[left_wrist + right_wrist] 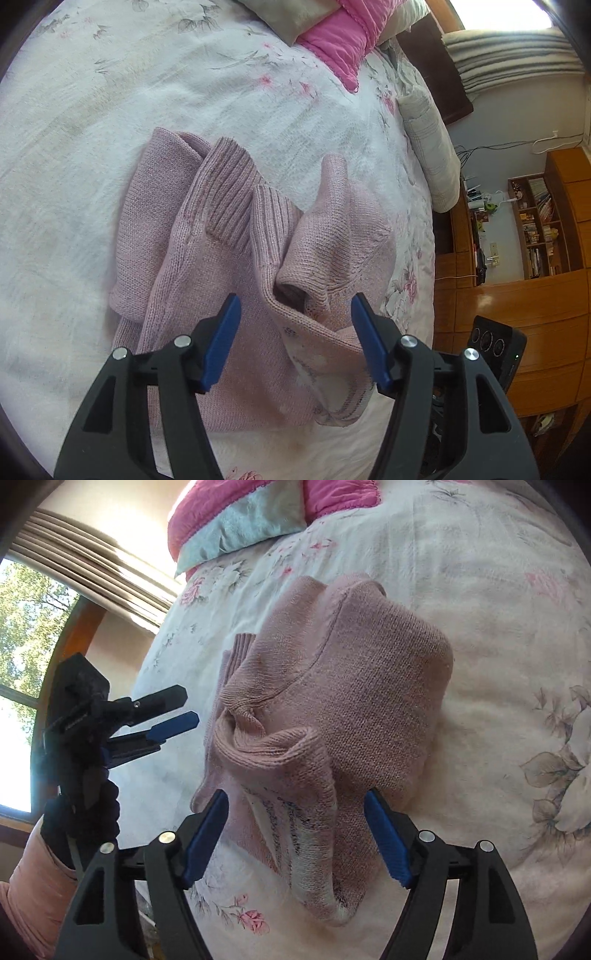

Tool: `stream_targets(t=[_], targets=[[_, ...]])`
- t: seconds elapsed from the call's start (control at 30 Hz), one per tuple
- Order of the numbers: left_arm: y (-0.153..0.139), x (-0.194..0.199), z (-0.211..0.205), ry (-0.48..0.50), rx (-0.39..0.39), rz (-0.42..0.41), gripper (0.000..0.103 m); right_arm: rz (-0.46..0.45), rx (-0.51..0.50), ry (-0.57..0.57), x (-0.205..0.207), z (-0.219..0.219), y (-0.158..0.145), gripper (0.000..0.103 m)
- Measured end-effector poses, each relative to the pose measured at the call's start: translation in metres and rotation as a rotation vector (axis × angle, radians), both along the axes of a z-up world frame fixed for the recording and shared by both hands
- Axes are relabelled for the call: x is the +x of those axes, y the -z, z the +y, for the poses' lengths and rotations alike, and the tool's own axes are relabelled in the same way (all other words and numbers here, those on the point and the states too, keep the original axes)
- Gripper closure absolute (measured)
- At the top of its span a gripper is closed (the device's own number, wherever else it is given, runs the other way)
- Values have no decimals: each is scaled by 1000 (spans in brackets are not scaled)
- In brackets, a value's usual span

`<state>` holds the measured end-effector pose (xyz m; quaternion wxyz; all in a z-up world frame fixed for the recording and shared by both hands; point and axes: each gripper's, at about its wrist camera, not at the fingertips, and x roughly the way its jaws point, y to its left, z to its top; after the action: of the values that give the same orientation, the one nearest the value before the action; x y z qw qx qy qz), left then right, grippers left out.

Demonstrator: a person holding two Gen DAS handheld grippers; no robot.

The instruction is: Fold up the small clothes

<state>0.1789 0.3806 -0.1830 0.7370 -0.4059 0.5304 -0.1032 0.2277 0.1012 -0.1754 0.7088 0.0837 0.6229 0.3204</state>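
Sweater [236,280]: pink knit, crumpled in loose folds on the bed [92,147], ribbed cuffs up.
Left gripper [295,343]: fingers apart, empty.
Right gripper [295,834]: fingers apart, empty.

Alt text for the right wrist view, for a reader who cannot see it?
A crumpled pink knit sweater lies on a floral bedspread, below the open right gripper. The left gripper hovers at the left, also holding nothing.
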Motion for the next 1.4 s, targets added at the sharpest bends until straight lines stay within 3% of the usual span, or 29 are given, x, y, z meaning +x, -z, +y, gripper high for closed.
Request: stream_targets(t=[0.07, 0.2, 0.3, 0.47, 0.57, 0.77, 0.8, 0.87, 0.9, 1.0, 1.23, 1.4], targets=[[2, 3, -1, 3, -6, 10, 41, 8, 51, 21, 3, 0, 3, 38], [9, 11, -2, 6, -33, 21, 39, -5, 133, -9, -3, 7, -5, 79], [21, 17, -3, 2, -56, 42, 38, -33, 153, -114, -25, 24, -17, 83], [45, 26, -2, -8, -94, 91, 38, -84, 91, -234, -66, 50, -21, 86], [54, 32, -4, -26, -155, 100, 38, -80, 124, -200, -73, 43, -25, 86], [51, 59, -29, 55, -170, 91, 37, -51, 194, -120, -69, 13, -33, 87], [50, 64, -34, 69, -160, 90, 40, -50, 197, -112, -69, 10, -34, 87], [48, 71, -40, 86, -137, 81, 61, -51, 204, -103, -67, 7, -37, 87], [46, 74, -43, 97, -134, 69, 72, -51, 207, -100, -66, 7, -39, 87], [27, 77, -45, 130, -101, -8, 79, -32, 247, -87, -68, 9, -38, 87], [-22, 71, -23, 162, -65, -140, 81, -9, 321, -101, -74, 33, -39, 86], [-31, 56, 11, 133, -27, -179, 81, -15, 328, -158, -80, 69, -41, 87]])
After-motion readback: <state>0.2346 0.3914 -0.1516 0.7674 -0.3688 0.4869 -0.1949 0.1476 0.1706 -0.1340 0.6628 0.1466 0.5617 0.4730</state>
